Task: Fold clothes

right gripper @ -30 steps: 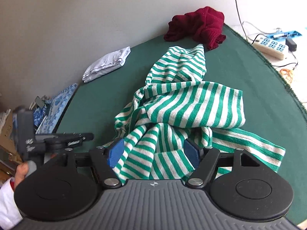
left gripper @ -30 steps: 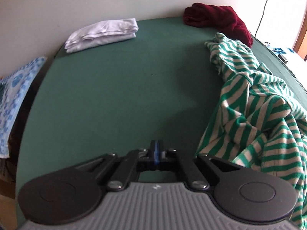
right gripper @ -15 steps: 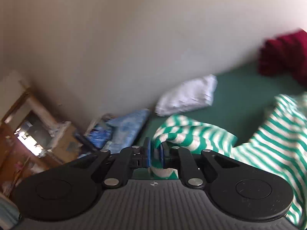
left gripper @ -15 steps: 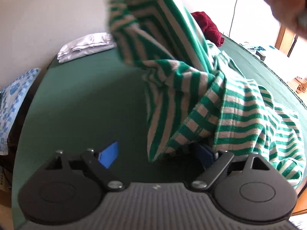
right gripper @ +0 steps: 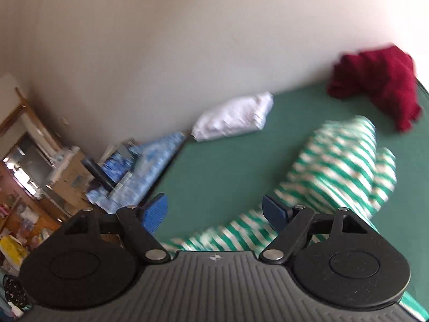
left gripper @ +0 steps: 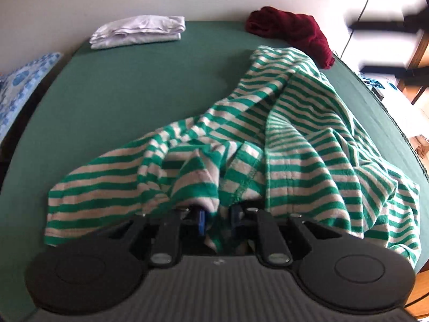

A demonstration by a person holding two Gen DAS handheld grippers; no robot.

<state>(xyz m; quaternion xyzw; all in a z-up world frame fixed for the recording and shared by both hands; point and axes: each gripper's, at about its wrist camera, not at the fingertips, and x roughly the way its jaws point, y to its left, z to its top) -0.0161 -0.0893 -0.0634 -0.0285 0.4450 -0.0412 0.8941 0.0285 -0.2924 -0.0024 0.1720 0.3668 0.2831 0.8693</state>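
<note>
The left tongs (left gripper: 216,220) are closing on the striped shirt (left gripper: 268,145) to spread it flat. The right tongs (right gripper: 214,209) are opening, holding nothing.

Right gripper (right gripper: 215,210) held above the near left part of a green bed cover (right gripper: 222,166), jaws opening, blue pads (right gripper: 155,210) wide apart, nothing between them. Striped green-and-white garment (right gripper: 340,166) lying blurred along the right side, running under the right pad. Folded white cloth (right gripper: 234,116) at the far edge against the wall. Dark red garment (right gripper: 375,80) bunched in the far right corner. Blue patterned fabric (right gripper: 150,166) just off the left edge.
</note>
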